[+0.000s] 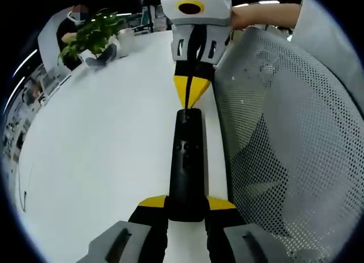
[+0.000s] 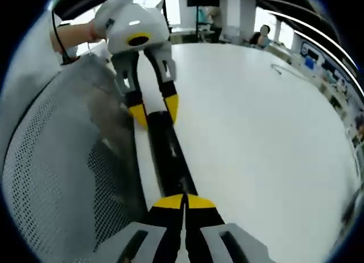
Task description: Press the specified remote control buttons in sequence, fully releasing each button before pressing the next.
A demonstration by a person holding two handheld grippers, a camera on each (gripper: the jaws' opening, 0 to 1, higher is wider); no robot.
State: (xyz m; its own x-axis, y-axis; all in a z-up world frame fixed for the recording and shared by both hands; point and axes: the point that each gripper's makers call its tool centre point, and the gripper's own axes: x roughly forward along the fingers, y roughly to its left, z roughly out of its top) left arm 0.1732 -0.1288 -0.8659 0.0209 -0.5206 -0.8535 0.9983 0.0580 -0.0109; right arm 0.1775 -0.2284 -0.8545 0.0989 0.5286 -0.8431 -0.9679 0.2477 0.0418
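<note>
A long black remote control (image 1: 187, 155) lies along the edge of the white table (image 1: 102, 149). My left gripper (image 1: 186, 203) is shut on its near end, one yellow-tipped jaw on each side. In the left gripper view my right gripper (image 1: 190, 98) comes in from the top, shut, its joined yellow tips touching the remote's far end. In the right gripper view, the right gripper (image 2: 183, 200) rests its shut tips on the remote (image 2: 170, 155). Beyond it the left gripper (image 2: 154, 112) clamps the other end.
A grey mesh chair back (image 1: 284, 132) stands close against the table edge beside the remote, also visible as the mesh chair back (image 2: 57, 178). A potted plant (image 1: 91, 36) sits at the table's far side. A person's hand (image 1: 261, 16) holds the right gripper.
</note>
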